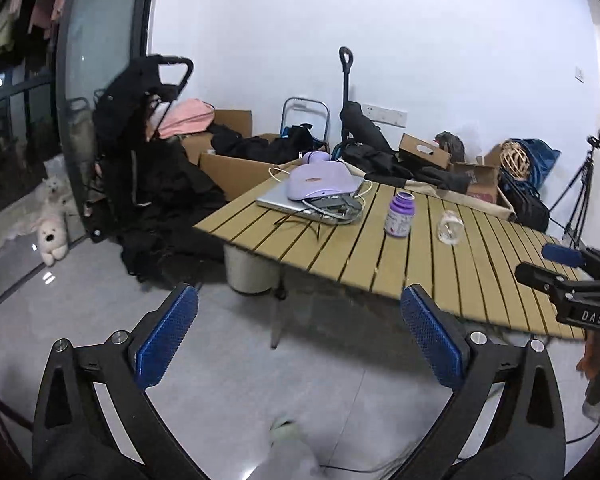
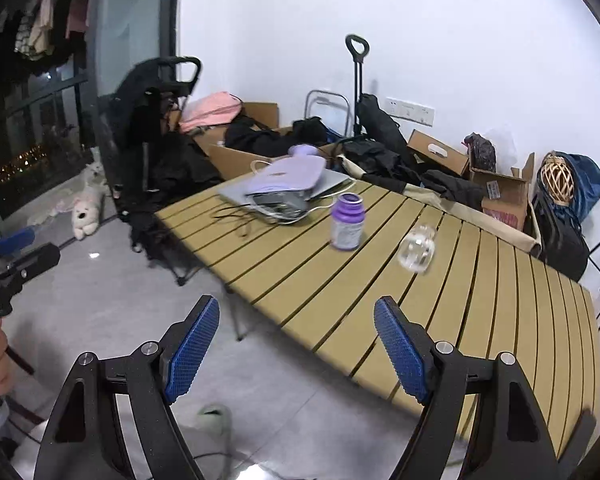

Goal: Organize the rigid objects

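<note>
A purple-capped bottle [image 1: 399, 215] [image 2: 347, 222] stands upright on the slatted wooden table [image 1: 340, 248] [image 2: 480, 280]. A small clear glass bottle [image 1: 449, 227] [image 2: 417, 249] stands to its right. A lilac padded object [image 1: 320, 184] [image 2: 286, 179] lies on a silver laptop [image 1: 276, 201] [image 2: 332, 182] with cables at the table's far end. My left gripper [image 1: 300, 332] is open and empty, held off the table's near edge above the floor. My right gripper [image 2: 296, 344] is open and empty at the near edge; it also shows at the right of the left wrist view [image 1: 556, 268].
Behind the table lie cardboard boxes [image 1: 228, 168], black clothing, a black stroller [image 1: 140, 128], a folded trolley [image 1: 346, 92], a wicker ball [image 2: 556, 178] and a tripod [image 1: 580, 192]. A plush toy [image 1: 52, 236] lies on the grey tile floor by the glass door.
</note>
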Demonstrator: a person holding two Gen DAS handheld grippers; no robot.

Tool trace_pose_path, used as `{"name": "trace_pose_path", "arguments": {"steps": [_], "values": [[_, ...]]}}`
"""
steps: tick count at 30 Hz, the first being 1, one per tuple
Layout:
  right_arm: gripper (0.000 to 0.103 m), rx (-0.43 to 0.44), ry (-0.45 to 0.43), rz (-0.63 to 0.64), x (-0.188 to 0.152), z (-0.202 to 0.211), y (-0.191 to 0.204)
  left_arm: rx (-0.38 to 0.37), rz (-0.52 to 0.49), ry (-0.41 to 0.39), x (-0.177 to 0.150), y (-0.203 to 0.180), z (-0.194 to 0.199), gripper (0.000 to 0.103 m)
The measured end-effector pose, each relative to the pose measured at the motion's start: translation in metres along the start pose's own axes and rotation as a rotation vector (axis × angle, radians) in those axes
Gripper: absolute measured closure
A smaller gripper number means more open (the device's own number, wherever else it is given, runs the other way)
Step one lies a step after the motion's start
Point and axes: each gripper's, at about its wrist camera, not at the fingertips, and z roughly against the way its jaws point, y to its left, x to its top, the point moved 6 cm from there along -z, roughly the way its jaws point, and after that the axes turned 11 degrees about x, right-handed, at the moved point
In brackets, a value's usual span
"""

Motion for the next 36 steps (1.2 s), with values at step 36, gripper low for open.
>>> {"name": "trace_pose_path", "arguments": {"steps": [36], "values": [[0.018, 0.120, -0.148, -0.017, -0.195, 0.255, 0.253, 0.068, -0.043, -0.233, -0.145, 0.120, 0.298, 0.000]]}}
